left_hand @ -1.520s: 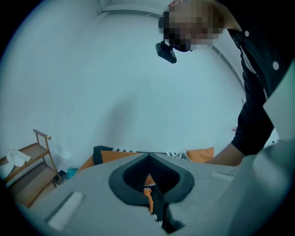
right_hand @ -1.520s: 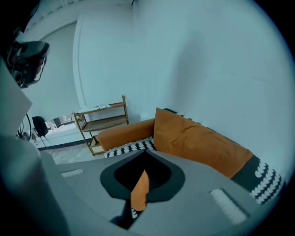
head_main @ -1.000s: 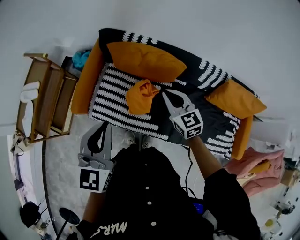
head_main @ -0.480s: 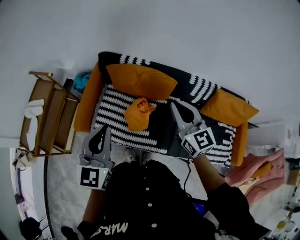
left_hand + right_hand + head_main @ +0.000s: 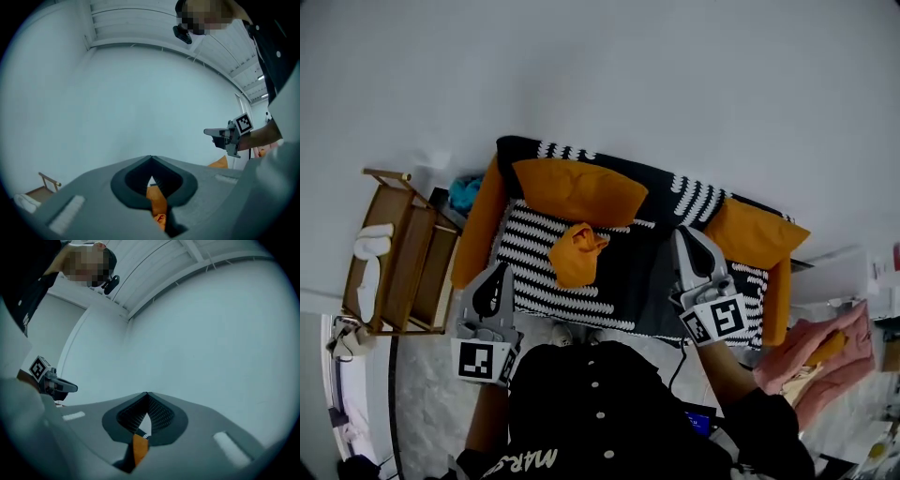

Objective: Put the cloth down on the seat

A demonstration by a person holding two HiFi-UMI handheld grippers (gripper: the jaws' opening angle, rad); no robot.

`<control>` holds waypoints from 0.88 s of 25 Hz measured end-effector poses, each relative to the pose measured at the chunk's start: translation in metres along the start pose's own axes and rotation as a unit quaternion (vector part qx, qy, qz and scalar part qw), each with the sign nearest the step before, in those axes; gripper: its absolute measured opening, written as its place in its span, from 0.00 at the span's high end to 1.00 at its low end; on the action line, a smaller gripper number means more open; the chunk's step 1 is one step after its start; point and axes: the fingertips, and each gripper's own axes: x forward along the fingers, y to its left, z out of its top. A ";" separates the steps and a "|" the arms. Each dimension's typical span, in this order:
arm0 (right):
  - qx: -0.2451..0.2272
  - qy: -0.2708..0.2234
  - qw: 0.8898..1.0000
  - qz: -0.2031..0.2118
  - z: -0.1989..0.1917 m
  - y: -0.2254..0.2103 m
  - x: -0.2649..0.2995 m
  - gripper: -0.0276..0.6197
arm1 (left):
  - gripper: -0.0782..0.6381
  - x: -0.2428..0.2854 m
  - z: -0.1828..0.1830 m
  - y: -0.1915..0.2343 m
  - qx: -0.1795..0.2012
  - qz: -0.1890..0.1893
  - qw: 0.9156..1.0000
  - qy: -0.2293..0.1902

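The orange cloth (image 5: 575, 253) lies crumpled on the black-and-white striped seat (image 5: 525, 251) of the sofa, with no gripper touching it. My left gripper (image 5: 499, 269) hangs at the sofa's front edge, left of the cloth, jaws shut and empty. Through the hole behind its jaws, the left gripper view shows a strip of the cloth (image 5: 156, 202). My right gripper (image 5: 685, 233) is over the seat's right part, well to the right of the cloth, also shut with nothing in it. Each gripper view shows mostly the pale wall.
A long orange cushion (image 5: 577, 192) leans on the sofa back and another (image 5: 752, 234) sits at the right end. A wooden rack (image 5: 398, 253) stands left of the sofa. A pink heap (image 5: 820, 352) lies at the right. The person's dark shirt (image 5: 600, 412) fills the bottom.
My right gripper has swung to the right, away from the cloth. The left gripper has drawn slightly nearer the sofa's front edge. The cloth stays where it lay.
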 end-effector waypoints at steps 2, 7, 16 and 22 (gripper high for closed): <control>0.005 -0.006 1.000 -0.011 0.003 -0.005 -0.007 0.91 | 0.89 -0.002 0.004 0.002 -0.001 0.005 1.000 -0.007; -0.001 -0.006 1.000 -0.030 -0.001 -0.011 -0.018 0.91 | 0.89 -0.006 0.005 0.010 0.010 0.013 1.000 -0.011; 0.014 -0.006 0.999 -0.037 -0.003 -0.015 -0.015 0.92 | 0.89 -0.004 0.008 0.016 0.011 0.026 0.999 -0.017; 0.023 -0.002 0.999 -0.029 -0.004 -0.011 -0.013 0.92 | 0.89 -0.003 0.012 0.007 0.032 0.023 0.999 -0.014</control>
